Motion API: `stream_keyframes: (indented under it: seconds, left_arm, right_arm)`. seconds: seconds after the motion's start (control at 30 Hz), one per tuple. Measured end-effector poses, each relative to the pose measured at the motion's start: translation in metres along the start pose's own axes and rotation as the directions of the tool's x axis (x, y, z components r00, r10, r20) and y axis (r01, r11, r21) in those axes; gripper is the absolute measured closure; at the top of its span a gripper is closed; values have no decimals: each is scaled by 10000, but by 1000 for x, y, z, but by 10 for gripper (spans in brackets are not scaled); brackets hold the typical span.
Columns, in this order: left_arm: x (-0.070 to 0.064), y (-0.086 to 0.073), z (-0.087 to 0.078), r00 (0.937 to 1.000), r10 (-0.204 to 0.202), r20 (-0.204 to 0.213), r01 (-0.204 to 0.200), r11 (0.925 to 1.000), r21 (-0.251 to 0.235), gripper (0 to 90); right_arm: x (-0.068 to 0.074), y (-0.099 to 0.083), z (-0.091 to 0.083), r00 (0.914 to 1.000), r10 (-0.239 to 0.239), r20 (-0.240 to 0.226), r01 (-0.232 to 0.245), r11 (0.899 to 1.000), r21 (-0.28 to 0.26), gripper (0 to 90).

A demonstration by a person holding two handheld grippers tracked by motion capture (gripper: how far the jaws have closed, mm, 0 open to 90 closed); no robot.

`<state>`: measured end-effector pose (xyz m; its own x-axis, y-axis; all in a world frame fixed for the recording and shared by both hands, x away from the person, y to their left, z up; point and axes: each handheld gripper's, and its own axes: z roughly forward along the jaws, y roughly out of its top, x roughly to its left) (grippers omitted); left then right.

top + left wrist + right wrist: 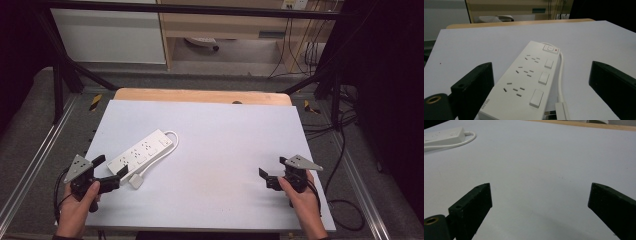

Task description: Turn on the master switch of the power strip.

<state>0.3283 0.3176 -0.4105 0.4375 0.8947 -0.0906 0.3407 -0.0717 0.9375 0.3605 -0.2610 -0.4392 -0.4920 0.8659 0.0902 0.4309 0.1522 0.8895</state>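
White board covers the tabletop, with a strip of bare wood left showing along its far edge. A black metal frame stands around it, and cables are seen trailing over the grey floor on the right. A pale cabinet and a wooden desk are seen against the far wall.

A white power strip lies flat on the left half of the tabletop, set at a slant. Three sockets, each with its own switch, and a main switch with a red light at the far end are shown in the left gripper view. Its white cord is looped round the far end and run back along one side to the plug, which lies just beside the near end.

The left gripper is held in a hand at the near left corner, jaws spread wide, with the near end of the power strip between them but not gripped. The right gripper is held at the near right, jaws likewise spread apart over bare board, well apart from the power strip.
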Motion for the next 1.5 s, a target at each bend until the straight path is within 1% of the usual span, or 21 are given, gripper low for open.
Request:
stream_keyframes:
  seconds: [0.13, 0.2, 0.27, 0.4, 0.53, 0.63, 0.67, 0.73, 0.77, 0.9, 0.93, 0.97, 1.0, 1.07, 1.3, 1.5]
  left_arm:
    - [-1, 1, -1, 10000, 26, 6, -26, 10000, -43, 60]
    - [-2, 2, 0, 10000, 41, -6, -41, 10000, -40, 60]
    - [-3, 3, 0, 10000, 94, -17, -94, 10000, -13, 59]
    - [-7, 6, 1, 9999, 139, 92, -138, 9999, -43, 59]
    - [-12, 10, 5, 9997, 234, 70, -233, 9997, -44, 60]
    - [-16, 14, 10, 9998, 143, 109, -143, 9999, -29, 62]
    - [-17, 15, 12, 9997, 160, 171, -161, 9999, 6, 62]
    - [-18, 18, 17, 9994, -10, 351, 8, 10000, 47, 65]
    - [-19, 20, 19, 9993, -44, 378, 41, 10000, 87, 66]
    - [-22, 27, 26, 9996, 39, 276, -43, 9999, 128, 69]
    - [-24, 31, 30, 9996, 78, 263, -83, 9998, 171, 69]
    - [-24, 31, 30, 9996, 78, 263, -83, 9998, 171, 69]
    - [-25, 33, 32, 9995, 83, 297, -88, 9998, 174, 69]
    - [-27, 38, 35, 9994, 131, 310, -135, 9998, 125, 69]
    - [-32, 55, 48, 9988, 205, 443, -203, 9998, -65, 61]
    - [-35, 61, 59, 9984, 203, 520, -195, 9997, -170, 61]
  right_arm:
    - [1, 0, 1, 10000, -26, 32, 26, 10000, -6, 56]
    - [2, 0, 1, 10000, -8, -23, 8, 10000, 9, 55]
    - [4, 1, 1, 9999, -117, -59, 116, 9999, -19, 56]
    - [9, 2, 1, 9997, -232, -112, 231, 9997, -32, 52]
    - [10, 2, 1, 9996, -261, -75, 260, 9996, -51, 53]
    - [9, 2, 0, 9996, -292, -42, 291, 9995, -110, 59]
    - [9, 2, 0, 9996, -286, -43, 285, 9995, -96, 58]
    - [10, 2, 0, 9995, -289, -81, 289, 9996, -46, 56]
    - [11, 2, 1, 9995, -320, -87, 319, 9995, -38, 56]
    - [14, 2, 3, 9989, -439, -190, 440, 9990, 10, 56]
    - [15, 2, 3, 9984, -491, -275, 492, 9988, 42, 56]
    - [15, 2, 3, 9984, -491, -275, 492, 9988, 42, 56]
    - [16, 3, 3, 9980, -564, -302, 566, 9984, 48, 56]
    - [17, 3, 3, 9979, -559, -332, 561, 9984, 41, 55]
    - [17, 3, 3, 9982, -505, -308, 507, 9987, 56, 35]
    - [16, 3, 2, 9983, -532, -256, 533, 9986, 45, 36]
